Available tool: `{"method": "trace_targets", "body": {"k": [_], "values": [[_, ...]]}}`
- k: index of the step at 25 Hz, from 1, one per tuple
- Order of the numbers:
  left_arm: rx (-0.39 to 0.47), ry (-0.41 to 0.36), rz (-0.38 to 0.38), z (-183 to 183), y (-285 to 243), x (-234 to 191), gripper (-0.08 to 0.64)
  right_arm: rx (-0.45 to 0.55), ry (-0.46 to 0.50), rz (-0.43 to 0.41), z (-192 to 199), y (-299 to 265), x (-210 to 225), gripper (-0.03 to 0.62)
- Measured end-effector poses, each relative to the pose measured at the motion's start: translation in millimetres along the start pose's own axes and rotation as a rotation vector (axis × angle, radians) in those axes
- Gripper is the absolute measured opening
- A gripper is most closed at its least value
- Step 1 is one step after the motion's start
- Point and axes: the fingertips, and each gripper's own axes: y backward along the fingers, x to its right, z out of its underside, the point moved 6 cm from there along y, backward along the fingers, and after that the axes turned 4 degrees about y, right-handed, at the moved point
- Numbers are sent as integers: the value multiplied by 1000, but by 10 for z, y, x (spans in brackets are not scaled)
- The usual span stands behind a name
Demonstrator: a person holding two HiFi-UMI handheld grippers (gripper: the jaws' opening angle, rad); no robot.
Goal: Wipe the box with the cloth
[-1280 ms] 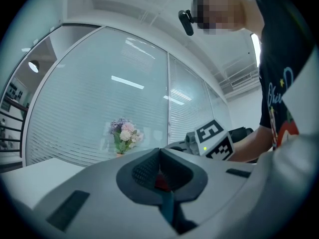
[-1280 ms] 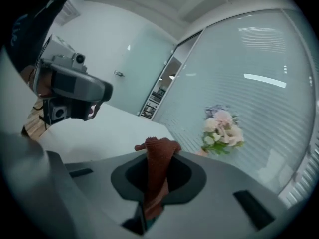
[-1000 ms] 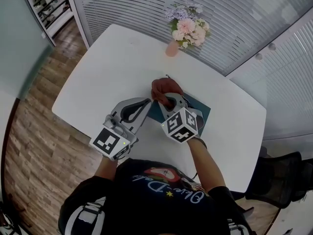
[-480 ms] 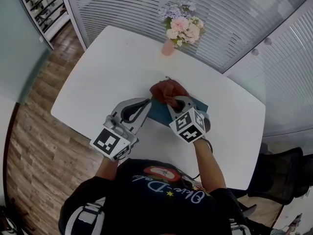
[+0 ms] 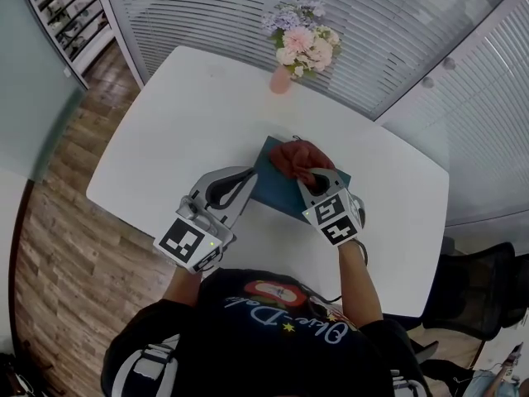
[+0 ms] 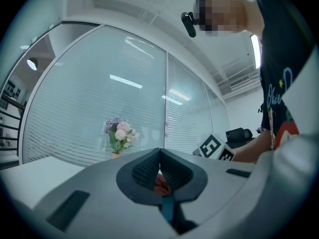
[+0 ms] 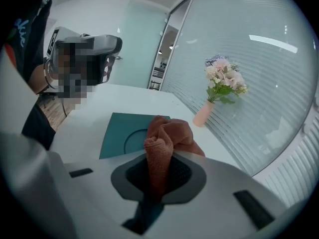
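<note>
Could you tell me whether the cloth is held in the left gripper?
No, the cloth is clamped between the jaws of the right gripper.

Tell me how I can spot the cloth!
Look at the white table and find the flat teal box near its middle. The cloth is bunched up over the box, pinched in the right gripper. It is the only rust-red, crumpled thing there; the pink vase of flowers stands apart at the table's far edge.

White table (image 5: pixel 182 122) on wood floor (image 5: pixel 58 213), beside ribbed glass wall (image 5: pixel 248 7).
</note>
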Motion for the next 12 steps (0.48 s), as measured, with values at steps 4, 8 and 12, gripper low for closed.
{"method": "trace_targets", "body": {"k": [4,8,12], "values": [[-2,6,0,21,5,4,3,18,-58,-2,37,74,46,28],[2,12,10,27,2,13,3,12,-87,17,108,135,68,28],[5,13,12,29,-5,5,3,-13,-118,57,272,229,123,28]]}}
